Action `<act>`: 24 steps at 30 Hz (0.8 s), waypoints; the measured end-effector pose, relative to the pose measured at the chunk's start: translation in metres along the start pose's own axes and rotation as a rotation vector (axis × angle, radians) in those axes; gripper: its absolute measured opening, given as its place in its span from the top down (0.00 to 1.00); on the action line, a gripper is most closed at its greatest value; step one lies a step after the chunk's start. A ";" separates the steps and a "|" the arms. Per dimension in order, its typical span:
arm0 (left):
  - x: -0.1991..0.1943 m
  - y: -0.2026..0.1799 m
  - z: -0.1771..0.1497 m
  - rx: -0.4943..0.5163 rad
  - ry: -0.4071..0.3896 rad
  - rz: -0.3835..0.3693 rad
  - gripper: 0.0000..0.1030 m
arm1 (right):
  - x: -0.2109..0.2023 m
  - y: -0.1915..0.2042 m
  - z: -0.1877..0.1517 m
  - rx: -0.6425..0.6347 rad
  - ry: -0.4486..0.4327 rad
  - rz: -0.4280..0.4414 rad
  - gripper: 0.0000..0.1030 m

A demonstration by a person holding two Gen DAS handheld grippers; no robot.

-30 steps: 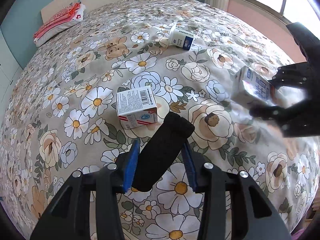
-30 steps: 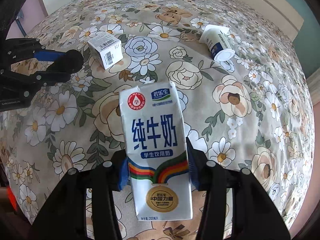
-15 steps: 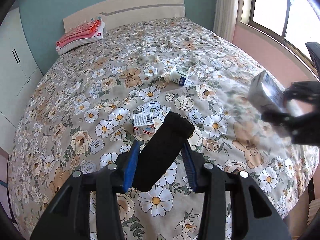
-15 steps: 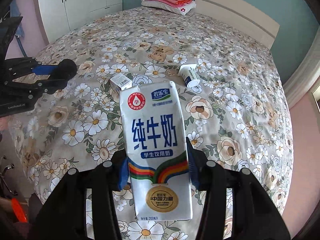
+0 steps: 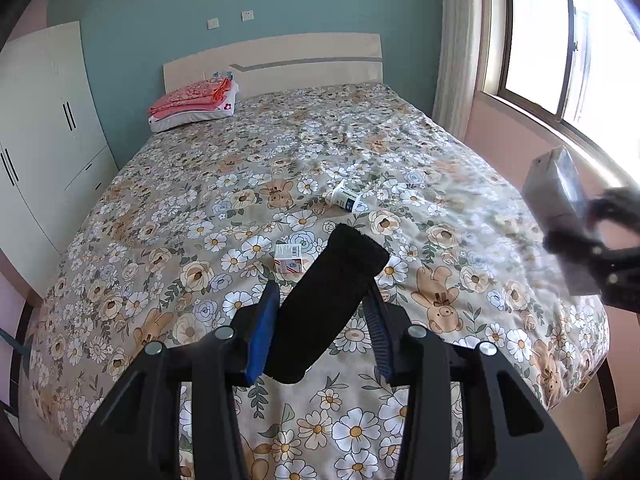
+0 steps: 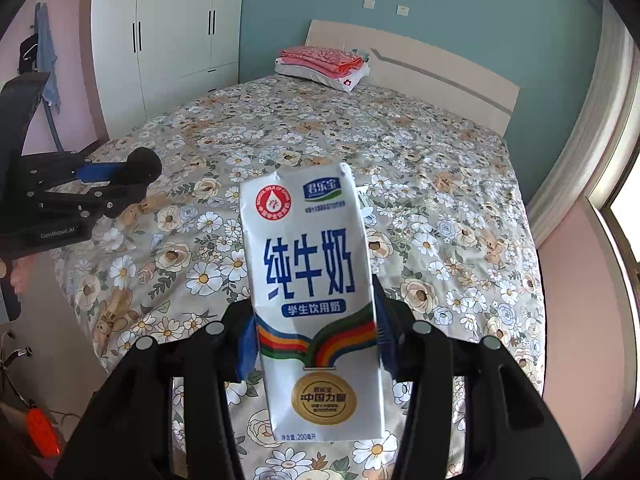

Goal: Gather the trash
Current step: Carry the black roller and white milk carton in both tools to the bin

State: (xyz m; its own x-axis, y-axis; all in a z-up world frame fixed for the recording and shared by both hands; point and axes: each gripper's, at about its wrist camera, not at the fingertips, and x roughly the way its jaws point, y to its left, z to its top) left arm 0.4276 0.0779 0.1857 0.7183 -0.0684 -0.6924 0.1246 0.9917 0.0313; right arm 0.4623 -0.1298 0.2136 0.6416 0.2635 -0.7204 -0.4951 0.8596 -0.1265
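Both pieces of trash lifted clear of the bed

The right gripper fingers pinch the milk carton, the left gripper fingers a black roll; both have risen, leaving a small box and cup ahead on the bed.

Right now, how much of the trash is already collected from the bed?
In hand: left gripper holds a black roll; right gripper holds a milk carton. Left on the bedspread: small box and tipped cup. Nothing visibly binned yet.
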 end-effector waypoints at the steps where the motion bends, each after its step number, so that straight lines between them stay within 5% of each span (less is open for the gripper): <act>1: -0.011 -0.001 -0.003 -0.006 -0.011 0.004 0.57 | -0.013 0.002 -0.003 0.000 -0.012 -0.006 0.52; 13: -0.115 -0.021 -0.047 -0.029 -0.093 0.006 0.57 | -0.141 0.023 -0.050 0.014 -0.118 -0.024 0.52; 24: -0.159 -0.035 -0.125 -0.013 -0.094 -0.041 0.57 | -0.183 0.048 -0.124 0.027 -0.129 0.016 0.52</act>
State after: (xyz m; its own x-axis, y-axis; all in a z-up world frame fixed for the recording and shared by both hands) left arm 0.2234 0.0677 0.2041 0.7740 -0.1179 -0.6221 0.1464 0.9892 -0.0054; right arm 0.2483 -0.1915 0.2549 0.7044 0.3300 -0.6285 -0.4909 0.8660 -0.0955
